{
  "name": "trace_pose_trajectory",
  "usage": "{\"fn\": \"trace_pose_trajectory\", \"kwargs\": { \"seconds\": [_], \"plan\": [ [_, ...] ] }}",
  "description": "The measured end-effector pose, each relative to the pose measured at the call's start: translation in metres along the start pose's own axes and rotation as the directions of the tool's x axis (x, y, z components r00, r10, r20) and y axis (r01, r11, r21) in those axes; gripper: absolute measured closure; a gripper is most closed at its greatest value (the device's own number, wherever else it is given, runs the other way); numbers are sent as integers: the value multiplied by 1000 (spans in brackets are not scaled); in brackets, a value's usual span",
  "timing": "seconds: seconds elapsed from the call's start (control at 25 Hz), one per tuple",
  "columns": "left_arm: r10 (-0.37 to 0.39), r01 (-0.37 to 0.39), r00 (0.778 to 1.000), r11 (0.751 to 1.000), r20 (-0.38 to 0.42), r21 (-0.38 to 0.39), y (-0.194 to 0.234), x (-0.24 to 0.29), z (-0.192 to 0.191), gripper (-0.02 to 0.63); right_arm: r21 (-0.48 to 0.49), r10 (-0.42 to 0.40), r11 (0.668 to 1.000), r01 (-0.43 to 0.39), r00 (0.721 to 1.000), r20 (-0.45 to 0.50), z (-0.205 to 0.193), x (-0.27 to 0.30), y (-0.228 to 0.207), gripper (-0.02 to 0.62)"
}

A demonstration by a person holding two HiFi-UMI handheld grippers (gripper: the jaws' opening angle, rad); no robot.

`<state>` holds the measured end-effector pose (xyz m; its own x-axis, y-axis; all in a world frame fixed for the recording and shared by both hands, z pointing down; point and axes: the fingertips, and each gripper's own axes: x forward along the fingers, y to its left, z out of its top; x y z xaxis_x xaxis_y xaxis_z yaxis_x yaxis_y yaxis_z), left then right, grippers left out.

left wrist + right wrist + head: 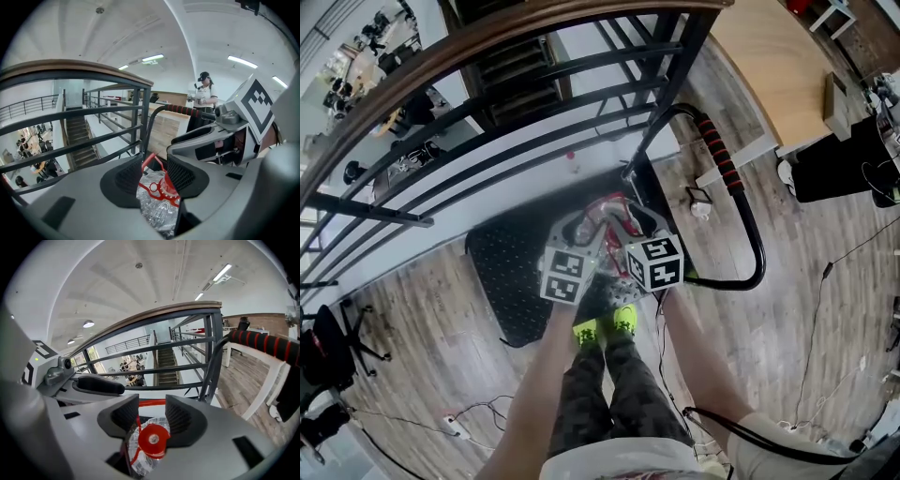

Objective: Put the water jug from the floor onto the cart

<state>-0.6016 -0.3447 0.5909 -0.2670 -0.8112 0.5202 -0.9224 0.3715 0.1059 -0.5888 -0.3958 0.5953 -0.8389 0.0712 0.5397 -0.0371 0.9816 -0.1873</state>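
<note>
The water jug (606, 217) is clear crinkled plastic with a red cap (152, 439) and a red carry handle (152, 162). It is above the black cart platform (508, 274), near the handle end; whether it rests on the cart I cannot tell. My left gripper (584, 231) and right gripper (625, 225) meet over the jug's top from either side. In the left gripper view the left gripper (154, 174) is shut around the red handle. In the right gripper view the right gripper (152, 417) is shut on the handle just above the cap.
The cart's push bar (724, 161), black with red grips, rises on the right. A dark metal railing (487, 122) with a wooden top rail runs just beyond the cart. A wooden desk (769, 66) stands at the back right. Cables (478, 412) lie on the wood floor. A person (202, 101) stands far off.
</note>
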Motion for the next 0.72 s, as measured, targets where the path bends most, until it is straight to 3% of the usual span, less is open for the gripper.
{"fn": "trace_pose_trajectory", "kwargs": {
  "seconds": [0.08,0.12,0.16,0.2,0.36,0.72],
  "plan": [
    [-18,18,1000,1000,7,10,-8,-5,5,434,-3,25,1000,-25,1000,8,2,-7,8,441],
    [-23,23,1000,1000,19,18,-12,-9,9,459,-5,35,999,-35,999,16,5,-12,12,490],
    [-26,25,999,999,36,29,-15,-14,14,563,-7,44,999,-43,999,26,8,-17,17,516],
    [-29,27,998,999,56,38,-19,-19,19,592,-13,53,999,-52,998,38,12,-23,22,527],
    [-47,39,992,997,116,68,-32,-36,37,595,-53,80,996,-76,993,82,29,-42,39,573],
    [-62,55,991,997,119,60,-47,-51,34,595,-54,72,996,-67,992,99,30,-59,55,574]
  ]
}}
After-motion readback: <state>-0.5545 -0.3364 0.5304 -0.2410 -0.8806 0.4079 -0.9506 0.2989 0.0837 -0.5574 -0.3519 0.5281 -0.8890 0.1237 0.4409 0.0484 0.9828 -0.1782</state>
